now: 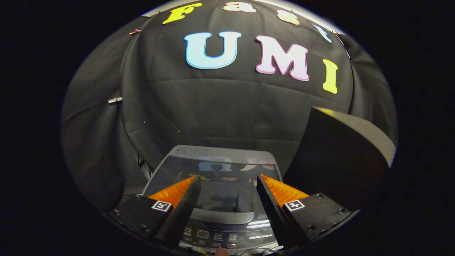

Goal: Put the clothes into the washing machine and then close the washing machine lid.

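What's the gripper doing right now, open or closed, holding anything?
Gripper: open, fingers apart and holding nothing, above the washing machine's shut lid.

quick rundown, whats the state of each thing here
washing machine: stands just beyond the fingers
lid: shut, flat over the tub, glossy
control panel: lit, display glowing
gripper: jaws open, nothing between them, hovering over the lid
box: dark, beside the washing machine, state unclear
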Demonstrator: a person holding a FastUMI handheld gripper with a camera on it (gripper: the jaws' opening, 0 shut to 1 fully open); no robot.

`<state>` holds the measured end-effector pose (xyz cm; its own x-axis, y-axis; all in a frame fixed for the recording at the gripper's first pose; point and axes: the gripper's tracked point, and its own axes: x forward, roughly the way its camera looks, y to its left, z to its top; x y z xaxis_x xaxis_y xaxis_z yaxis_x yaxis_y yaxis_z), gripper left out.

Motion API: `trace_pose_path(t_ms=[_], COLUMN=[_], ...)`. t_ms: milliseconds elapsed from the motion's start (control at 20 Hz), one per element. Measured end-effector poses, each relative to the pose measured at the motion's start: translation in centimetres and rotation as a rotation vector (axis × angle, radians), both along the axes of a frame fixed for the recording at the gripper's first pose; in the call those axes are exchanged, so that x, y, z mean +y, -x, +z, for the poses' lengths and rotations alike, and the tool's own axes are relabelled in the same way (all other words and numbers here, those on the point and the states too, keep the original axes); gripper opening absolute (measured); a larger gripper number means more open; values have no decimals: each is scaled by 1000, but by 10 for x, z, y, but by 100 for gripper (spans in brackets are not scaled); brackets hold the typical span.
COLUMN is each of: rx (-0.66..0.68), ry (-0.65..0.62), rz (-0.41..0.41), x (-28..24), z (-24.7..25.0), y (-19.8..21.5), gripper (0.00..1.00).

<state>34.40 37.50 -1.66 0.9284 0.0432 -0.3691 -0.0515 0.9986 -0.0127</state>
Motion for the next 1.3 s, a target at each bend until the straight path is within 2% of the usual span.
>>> trace_pose_path(t_ms=[450,550,650,1000,1300], rx=[-261,-293,-336,-420,-439], ry=[-31,-46,-32,-72,-47], rz=[64,83,64,-23,-92], x=[-80,-103,-140,-249,-331], z=[113,123,135,143,117], y=[75,89,105,148,187], gripper=[99,99,98,98,98])
